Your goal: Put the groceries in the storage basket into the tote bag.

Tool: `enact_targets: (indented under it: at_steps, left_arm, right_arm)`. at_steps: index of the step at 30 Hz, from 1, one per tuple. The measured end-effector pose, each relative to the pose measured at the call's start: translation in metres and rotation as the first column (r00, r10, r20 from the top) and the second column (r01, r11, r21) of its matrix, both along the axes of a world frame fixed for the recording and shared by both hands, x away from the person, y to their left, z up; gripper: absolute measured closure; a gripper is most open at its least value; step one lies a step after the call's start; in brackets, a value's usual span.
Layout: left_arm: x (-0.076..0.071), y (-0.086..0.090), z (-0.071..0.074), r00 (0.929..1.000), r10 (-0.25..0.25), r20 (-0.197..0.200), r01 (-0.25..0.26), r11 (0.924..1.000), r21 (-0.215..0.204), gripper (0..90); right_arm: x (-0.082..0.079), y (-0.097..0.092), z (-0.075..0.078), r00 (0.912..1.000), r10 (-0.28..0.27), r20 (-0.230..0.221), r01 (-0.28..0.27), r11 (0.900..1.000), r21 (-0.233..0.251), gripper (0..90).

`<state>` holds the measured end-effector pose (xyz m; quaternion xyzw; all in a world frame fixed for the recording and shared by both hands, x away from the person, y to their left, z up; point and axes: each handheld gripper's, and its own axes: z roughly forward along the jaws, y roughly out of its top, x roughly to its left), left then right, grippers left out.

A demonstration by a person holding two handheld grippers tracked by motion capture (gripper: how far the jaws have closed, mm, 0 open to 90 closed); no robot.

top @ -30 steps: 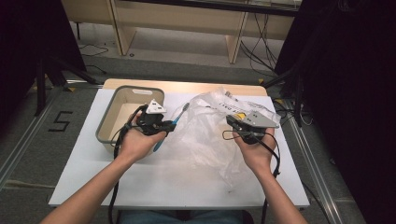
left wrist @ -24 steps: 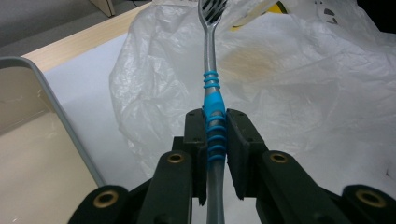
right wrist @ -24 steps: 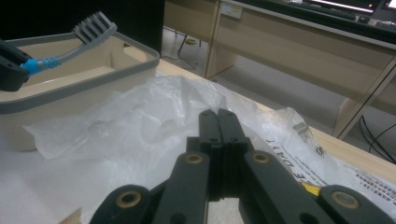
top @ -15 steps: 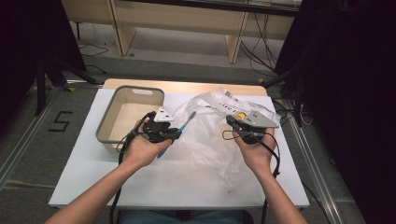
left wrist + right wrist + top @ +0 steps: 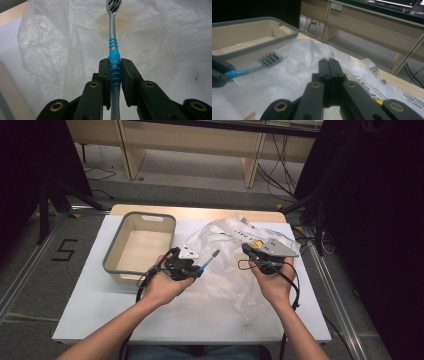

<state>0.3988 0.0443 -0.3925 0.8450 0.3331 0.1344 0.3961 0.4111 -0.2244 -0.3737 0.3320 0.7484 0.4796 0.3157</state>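
Plastic everywhere on this table lol. Going left to right: grey-rimmed beige bin (image 5: 138, 249) sits at about 10 o'clock from table centre, empty as far as I can see, prob the drop-off spot or where stuff came from, can't say which. Right next to it, the left gripper (image 5: 196, 270) is clamped narrow on a toothbrush (image 5: 113, 58), pads pinching the blue ribbed grip part of the handle. Makes sense imo, that rubbery section won't slip, and it leaves the whole head end free. From the left gripper view the brush runs straight out to 12 o'clock between the jaws, bristle head (image 5: 113, 5) well past the tips, hovering over the clear plastic bag (image 5: 227, 265). On the high view the brush (image 5: 209, 260) points toward 2 o'clock, head aimed at the bag's middle.

Bag is crumpled and spread across the centre-right of the white table (image 5: 100, 310), printed end toward 1 o'clock. Right gripper (image 5: 246, 251) sits at the bag's right side at 3 o'clock from the brush, jaws fully together; in the right gripper view bag film lies around the tips but can't tell if any is actually pinched. My guess is it's holding the bag steady/open so the brush can go in. Brush head (image 5: 270, 59) shows at 10 o'clock of the right gripper, near but apart.
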Motion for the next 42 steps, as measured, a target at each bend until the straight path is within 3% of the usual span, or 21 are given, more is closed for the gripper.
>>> enact_targets:
  at_steps: [22,42]
  left_arm:
    - [0.012,-0.034,-0.015,0.9998,-0.015,-0.013,0.016,0.9989,0.045,78.6]
    - [0.025,-0.052,-0.02,0.9999,-0.006,-0.009,0.006,0.9989,0.046,78.5]
  right_arm:
    - [-0.001,0.001,0.001,1.0,0.007,0.003,-0.007,1.0,0.001,90.0]
    - [-0.001,0.002,0.001,0.9999,0.012,0.001,-0.012,0.9999,0.0,90.0]
